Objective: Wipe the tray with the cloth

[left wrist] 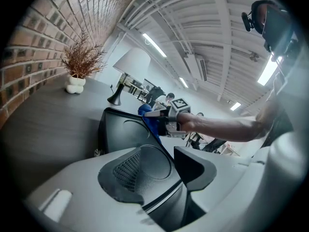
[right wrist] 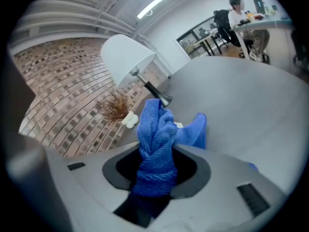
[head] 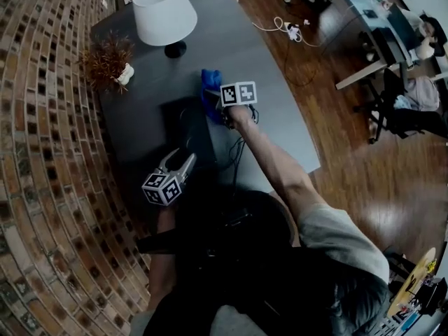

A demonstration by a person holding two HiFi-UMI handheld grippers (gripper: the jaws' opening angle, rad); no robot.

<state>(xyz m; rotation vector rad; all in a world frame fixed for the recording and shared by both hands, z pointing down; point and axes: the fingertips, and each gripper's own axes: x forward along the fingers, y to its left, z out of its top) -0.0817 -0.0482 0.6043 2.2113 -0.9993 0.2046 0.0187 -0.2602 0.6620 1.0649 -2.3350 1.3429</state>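
Observation:
A black tray (head: 183, 128) lies on the dark grey table (head: 280, 128), near the brick wall. My left gripper (head: 179, 161) sits at the tray's near edge. In the left gripper view the tray's rim (left wrist: 123, 129) runs in between the pads of the left gripper (left wrist: 164, 161), which is shut on it. My right gripper (head: 215, 102) hovers at the tray's far right corner, shut on a bunched blue cloth (head: 210, 84). In its own view the blue cloth (right wrist: 157, 144) rises out of the right gripper (right wrist: 157, 167), one end drooping toward the table. The left gripper view shows that cloth (left wrist: 148, 117) beside the tray.
A white-shaded lamp (head: 164, 12) and a dried plant in a white pot (head: 108, 61) stand behind the tray. A curved brick wall (head: 42, 152) borders the table's left. Right of the table is wood floor (head: 350, 159), with cables and office desks (head: 381, 26) beyond.

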